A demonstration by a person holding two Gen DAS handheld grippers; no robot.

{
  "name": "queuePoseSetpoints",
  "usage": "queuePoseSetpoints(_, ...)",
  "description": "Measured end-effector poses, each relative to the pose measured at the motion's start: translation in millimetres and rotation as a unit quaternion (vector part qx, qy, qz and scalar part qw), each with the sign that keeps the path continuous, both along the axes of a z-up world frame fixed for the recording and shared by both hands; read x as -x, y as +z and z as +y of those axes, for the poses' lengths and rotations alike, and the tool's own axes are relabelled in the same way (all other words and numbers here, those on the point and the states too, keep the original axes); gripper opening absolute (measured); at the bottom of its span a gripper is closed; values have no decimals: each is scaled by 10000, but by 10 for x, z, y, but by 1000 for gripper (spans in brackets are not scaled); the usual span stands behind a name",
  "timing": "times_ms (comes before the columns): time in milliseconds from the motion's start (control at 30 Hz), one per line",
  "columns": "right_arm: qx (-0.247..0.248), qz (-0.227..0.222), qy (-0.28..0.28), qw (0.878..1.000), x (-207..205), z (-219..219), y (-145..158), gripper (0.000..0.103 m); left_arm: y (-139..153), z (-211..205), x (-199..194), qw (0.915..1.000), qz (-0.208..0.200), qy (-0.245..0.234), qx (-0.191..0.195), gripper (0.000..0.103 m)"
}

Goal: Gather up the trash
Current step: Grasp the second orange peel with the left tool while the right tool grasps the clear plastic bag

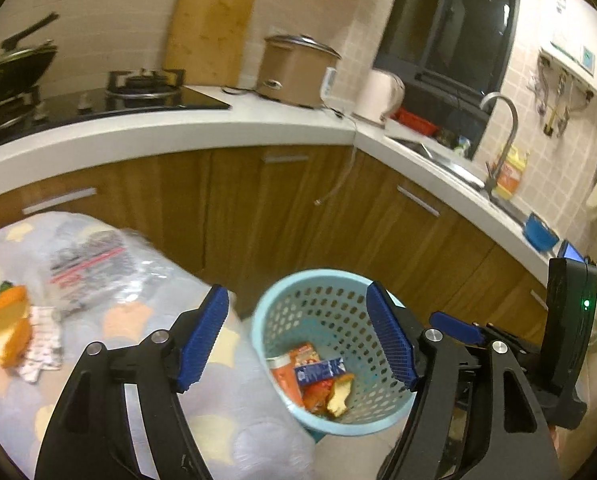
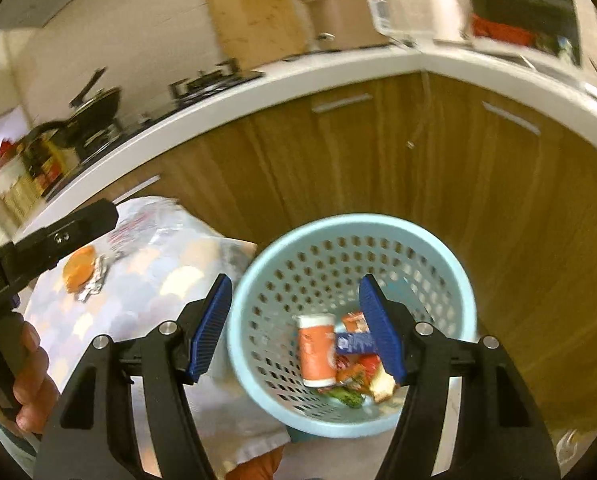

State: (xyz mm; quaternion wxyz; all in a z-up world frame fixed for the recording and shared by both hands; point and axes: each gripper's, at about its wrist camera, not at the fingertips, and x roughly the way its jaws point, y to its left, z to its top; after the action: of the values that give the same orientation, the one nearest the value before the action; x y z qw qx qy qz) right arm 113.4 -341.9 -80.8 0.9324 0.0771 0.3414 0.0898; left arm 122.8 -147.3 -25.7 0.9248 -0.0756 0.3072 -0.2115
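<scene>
Left to right: orange peel (image 1: 8, 330) and blister packs (image 1: 44, 344) remain on the cloth-covered counter (image 1: 218, 408), at 9 o'clock of the basket (image 1: 286, 304). Left gripper (image 1: 296, 340) and right gripper (image 2: 298, 330) hover over the basket, jaws wide, empty. Drop step looks complete; next, reach for the peel.

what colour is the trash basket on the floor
Light blue, with perforated walls; the basket shows best in the right wrist view.
</scene>
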Motion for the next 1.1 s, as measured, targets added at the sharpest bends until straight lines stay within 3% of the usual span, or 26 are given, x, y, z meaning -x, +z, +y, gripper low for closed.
queuePoseSetpoints(267,293,-202,818,9960,-126,726,200,62,119,992,120,9940,-53,1038,353,78)
queuePoseSetpoints(467,550,-170,1383,9887,-341,1351,148,62,34,1768,158,9840,101,1774,132,83)
queuePoseSetpoints(633,544,-115,1707,9837,-568,1745,58,62,-235,2125,78,9832,511,1729,-272,90)
queuePoseSetpoints(733,407,37,1774,9833,-749,1918,-75,62,-426,2204,10,9836,770,1598,-329,91)
queuePoseSetpoints(933,176,296,1820,9827,-951,2068,-182,62,-605,2167,-195,9842,914,1388,-615,91)
queuePoseSetpoints(1100,83,382,1763,9836,-1034,2045,-223,66,-715,2055,-310,9780,797,1484,-1228,87)
